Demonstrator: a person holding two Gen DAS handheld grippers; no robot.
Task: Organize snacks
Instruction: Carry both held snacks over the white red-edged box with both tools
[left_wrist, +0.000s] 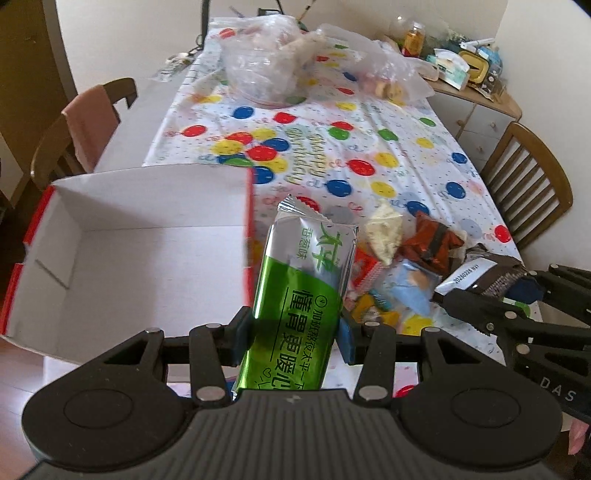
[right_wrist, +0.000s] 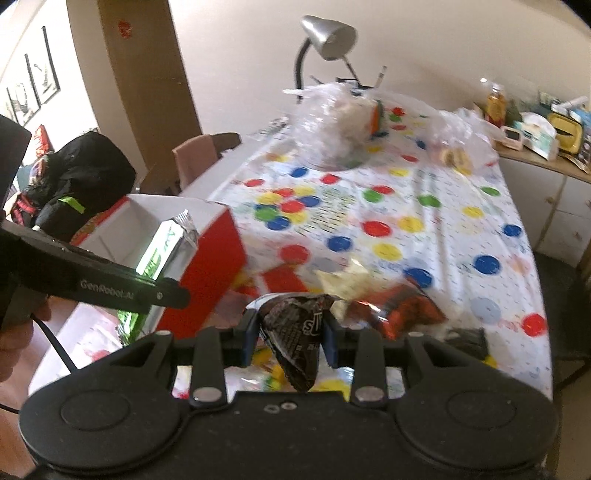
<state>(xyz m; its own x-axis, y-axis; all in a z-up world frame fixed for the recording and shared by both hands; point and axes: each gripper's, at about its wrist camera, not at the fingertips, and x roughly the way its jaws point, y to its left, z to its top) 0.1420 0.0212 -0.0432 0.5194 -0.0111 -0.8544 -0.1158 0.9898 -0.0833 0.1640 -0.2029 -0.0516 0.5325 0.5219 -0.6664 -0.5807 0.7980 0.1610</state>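
In the left wrist view my left gripper (left_wrist: 295, 334) is shut on a long green and silver snack packet (left_wrist: 306, 273), held up just right of an open box (left_wrist: 147, 199), white inside and red outside. My right gripper (left_wrist: 480, 306) comes in from the right edge. In the right wrist view that right gripper (right_wrist: 290, 338) is shut on a dark brown crinkled packet (right_wrist: 295, 328) above a pile of loose snacks (right_wrist: 399, 310). The left gripper (right_wrist: 162, 291) with the green packet (right_wrist: 166, 247) stands in front of the red box (right_wrist: 210, 266).
A balloon-print cloth (left_wrist: 369, 147) covers the table. Two clear plastic bags (left_wrist: 266, 62) lie at its far end beside a desk lamp (right_wrist: 328, 37). Wooden chairs (left_wrist: 528, 184) stand on both sides. A cluttered sideboard (left_wrist: 465, 70) is at the back right, a black bag (right_wrist: 85, 170) at the left.
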